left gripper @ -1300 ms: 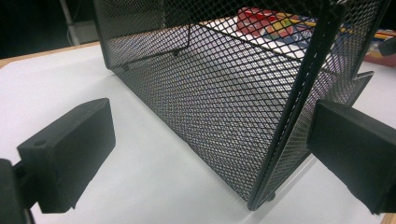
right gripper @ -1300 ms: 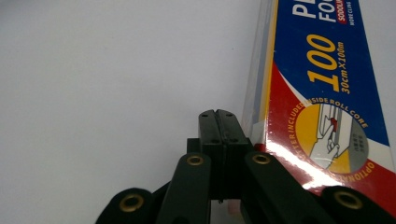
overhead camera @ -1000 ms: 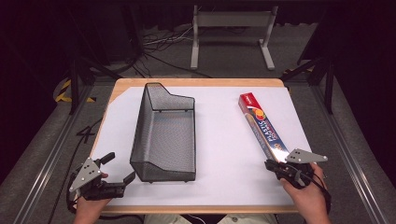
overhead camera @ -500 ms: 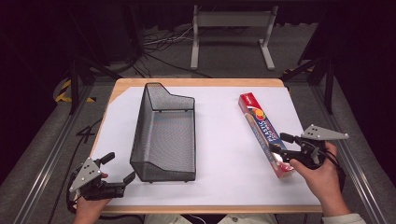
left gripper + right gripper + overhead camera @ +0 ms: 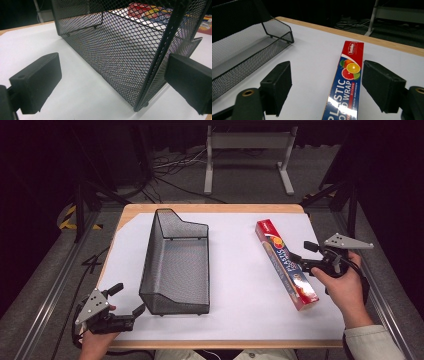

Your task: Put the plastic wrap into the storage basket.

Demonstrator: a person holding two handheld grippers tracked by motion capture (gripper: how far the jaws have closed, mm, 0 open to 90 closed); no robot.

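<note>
- Left gripper (image 5: 126, 300) — jaws spread wide at the near left corner of the mesh basket (image 5: 176, 265), not pinching it.
- Right gripper (image 5: 303, 256) — jaws have just been opening, spread above the plastic wrap box (image 5: 286, 263).
- The box lies flat on the white table (image 5: 235, 285), right of the basket.

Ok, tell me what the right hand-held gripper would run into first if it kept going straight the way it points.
Most likely the plastic wrap box: the right hand-held gripper has just been opening, and the box lies on the white table cover ahead between its open jaws. Height above it is unclear.
</note>
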